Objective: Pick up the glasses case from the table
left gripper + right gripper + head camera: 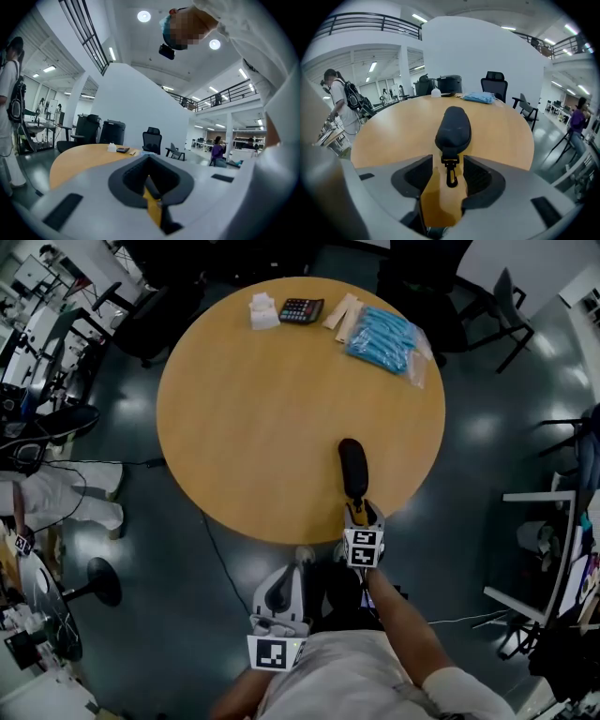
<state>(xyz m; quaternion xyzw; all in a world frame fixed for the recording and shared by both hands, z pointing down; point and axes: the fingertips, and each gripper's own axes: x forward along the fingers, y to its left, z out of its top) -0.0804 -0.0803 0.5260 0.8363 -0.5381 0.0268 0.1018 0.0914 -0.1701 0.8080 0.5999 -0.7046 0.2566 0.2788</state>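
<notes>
The round wooden surface (pixel 262 427) fills the middle of the head view, with dark floor all around it. Along its far edge lies a row of things. The biggest is a clear bag of blue packets (pixel 384 338). Just left of it are some pale flat strips (pixel 341 317), then a black calculator (pixel 301 309) and a small white pack (pixel 263 311).

The left claw (pixel 279 592) hangs off the surface, over the floor and close to the person's body. Its jaws are pressed together with nothing between them. The right claw (pixel 361 512) sits at the near edge of the surface with its jaws spread, pointing along the top toward the far side.

The glasses case (pixel 353 468) is dark, oval and closed. It lies flat on the surface, right of centre near the person's edge, well apart from the far row and just ahead of the right claw's tips. Its small black clip (pixel 450 171) trails back into the gap between the spread jaws, and neither pad touches it.
</notes>
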